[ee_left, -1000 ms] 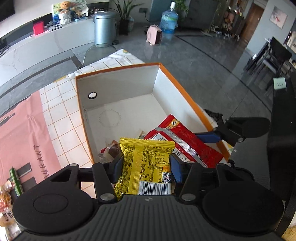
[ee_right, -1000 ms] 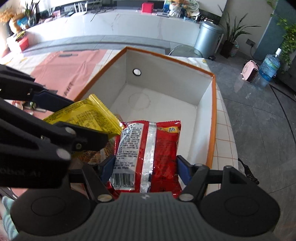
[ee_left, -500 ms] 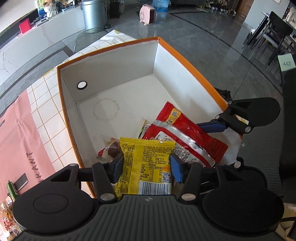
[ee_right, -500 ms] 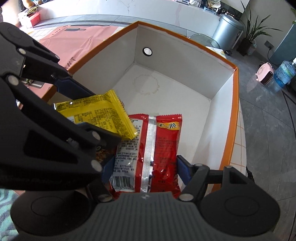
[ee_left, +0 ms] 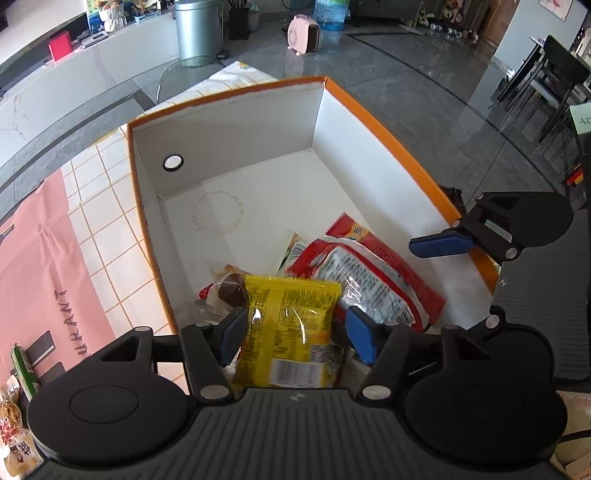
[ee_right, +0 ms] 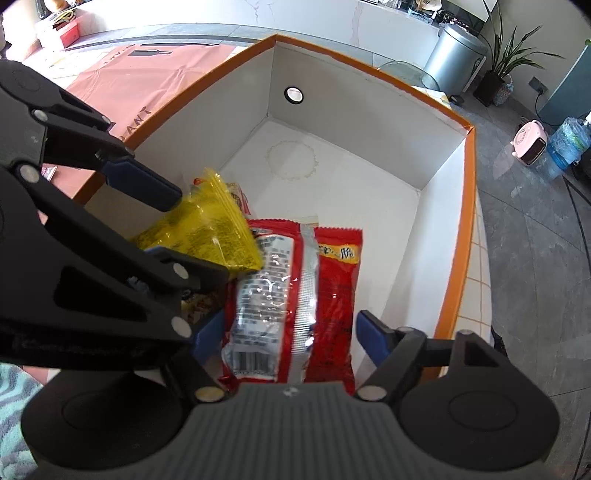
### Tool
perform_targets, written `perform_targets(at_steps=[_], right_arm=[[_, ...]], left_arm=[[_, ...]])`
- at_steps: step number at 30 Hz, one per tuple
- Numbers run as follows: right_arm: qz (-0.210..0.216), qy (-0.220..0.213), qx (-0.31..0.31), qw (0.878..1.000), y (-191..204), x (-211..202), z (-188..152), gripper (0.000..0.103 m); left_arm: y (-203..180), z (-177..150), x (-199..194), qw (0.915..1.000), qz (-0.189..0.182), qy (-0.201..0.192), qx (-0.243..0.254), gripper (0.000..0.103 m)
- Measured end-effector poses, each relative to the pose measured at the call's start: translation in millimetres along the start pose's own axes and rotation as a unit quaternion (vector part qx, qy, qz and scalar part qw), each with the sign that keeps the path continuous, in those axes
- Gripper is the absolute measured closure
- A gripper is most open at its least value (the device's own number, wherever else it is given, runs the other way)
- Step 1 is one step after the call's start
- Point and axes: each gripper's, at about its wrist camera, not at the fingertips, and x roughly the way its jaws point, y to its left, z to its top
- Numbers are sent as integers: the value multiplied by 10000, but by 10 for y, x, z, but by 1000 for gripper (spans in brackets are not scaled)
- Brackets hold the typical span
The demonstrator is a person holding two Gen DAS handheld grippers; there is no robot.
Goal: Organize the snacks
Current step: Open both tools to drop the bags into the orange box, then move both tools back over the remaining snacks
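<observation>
An orange-rimmed white box (ee_left: 391,136) (ee_right: 469,206) stands on the tiled table. My left gripper (ee_left: 295,332) is inside its near end; the fingers stand apart from the yellow snack packet (ee_left: 291,328) (ee_right: 207,236), which lies loose between them. My right gripper (ee_right: 291,339) is open around the red snack packet (ee_right: 295,302) (ee_left: 373,269), which rests in the box with gaps beside both fingers. A small wrapped brown snack (ee_left: 231,290) lies in the box beside the yellow packet. The right gripper's fingers (ee_left: 441,245) show over the box's right wall.
A pink cloth (ee_left: 40,266) covers the table to the left of the box, with more snacks (ee_left: 14,406) at its near corner. The far half of the box floor (ee_left: 236,206) holds nothing. Beyond the table are a grey bin (ee_left: 197,29) and a pink heater (ee_left: 304,33).
Both grippers went lower into the box with their packets and opened. The yellow and red packets now lie released in the box.
</observation>
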Motion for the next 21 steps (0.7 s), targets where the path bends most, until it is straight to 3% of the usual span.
perform_targets(at_steps=[8,14,21], right_arm=[[-351,-306,208,9987,83,-444,-66,17],[-293,-946,662,9929,263,-849,-219,17],[-445,-1752,1098,9774,673,-1052,-476,17]], left_arm=[[-2,-167,-534,9972,66,-725,-175,25],[83,-450,-944,9899,374,-1257,-533,23],[295,-905,-1242,9760,860,-1752,-968,23]])
